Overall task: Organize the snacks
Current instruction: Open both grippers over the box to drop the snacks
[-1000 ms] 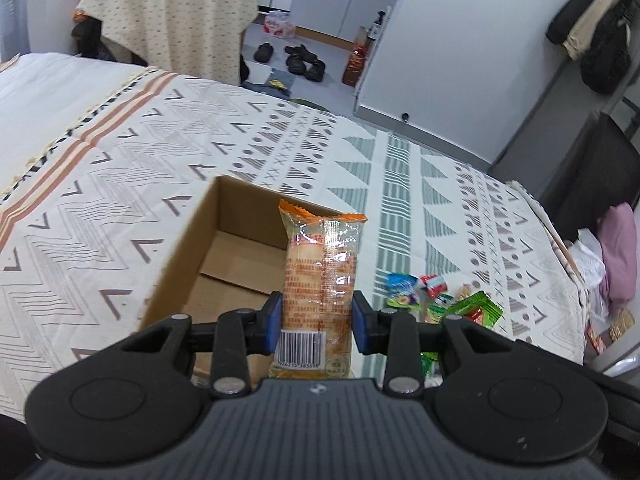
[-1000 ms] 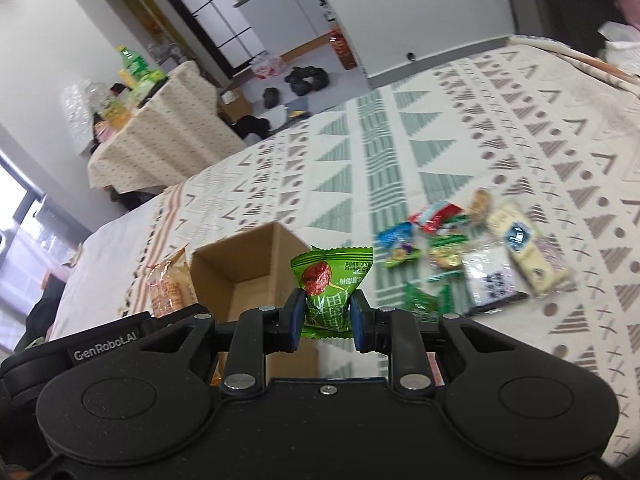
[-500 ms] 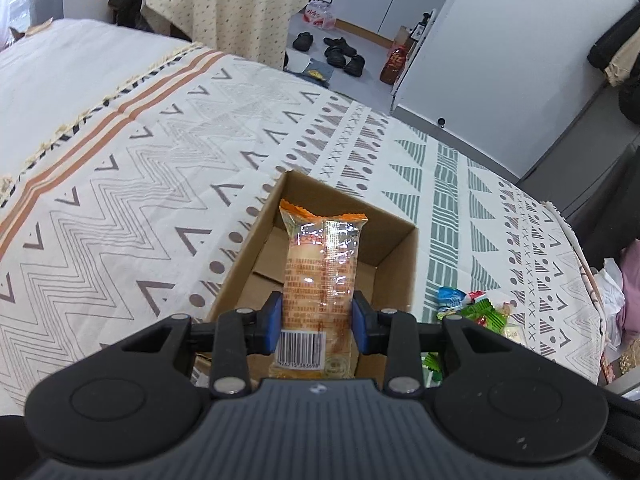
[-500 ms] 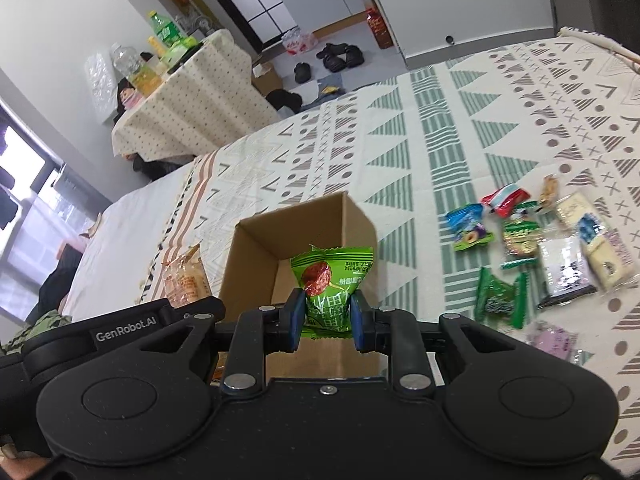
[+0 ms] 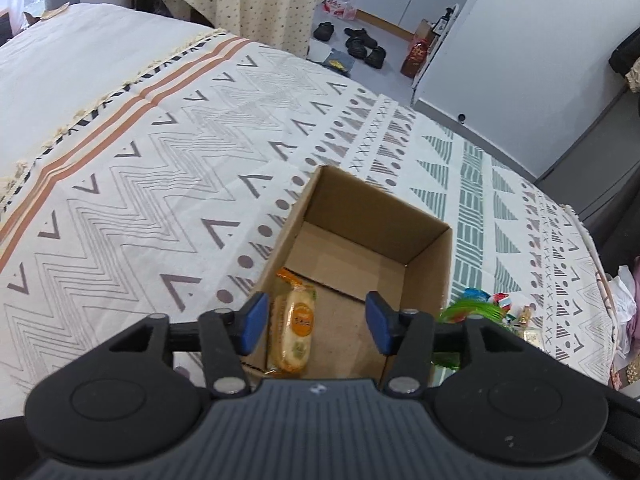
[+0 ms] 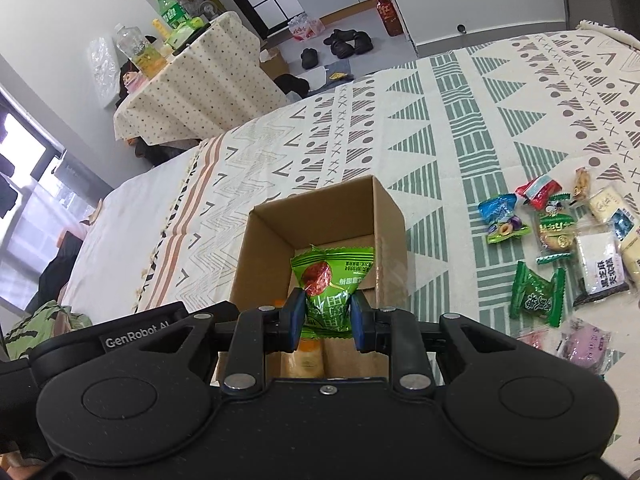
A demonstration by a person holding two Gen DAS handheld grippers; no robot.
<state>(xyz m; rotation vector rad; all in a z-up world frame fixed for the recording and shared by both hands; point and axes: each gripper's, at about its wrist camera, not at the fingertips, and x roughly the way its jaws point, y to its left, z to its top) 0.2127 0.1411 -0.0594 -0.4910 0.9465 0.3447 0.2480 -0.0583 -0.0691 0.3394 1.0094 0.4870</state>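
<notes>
Snacks: an orange pack (image 5: 294, 322) lies in the box (image 5: 430, 276) under the left gripper (image 5: 316, 322) (jaws apart); the right gripper (image 6: 325, 317) clamps a green pack (image 6: 330, 280) above it.

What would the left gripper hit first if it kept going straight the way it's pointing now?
Probably the floor of the cardboard box: the open left gripper points into it. The orange-wrapped snack lies close to its left finger, though depth is unclear.
</notes>
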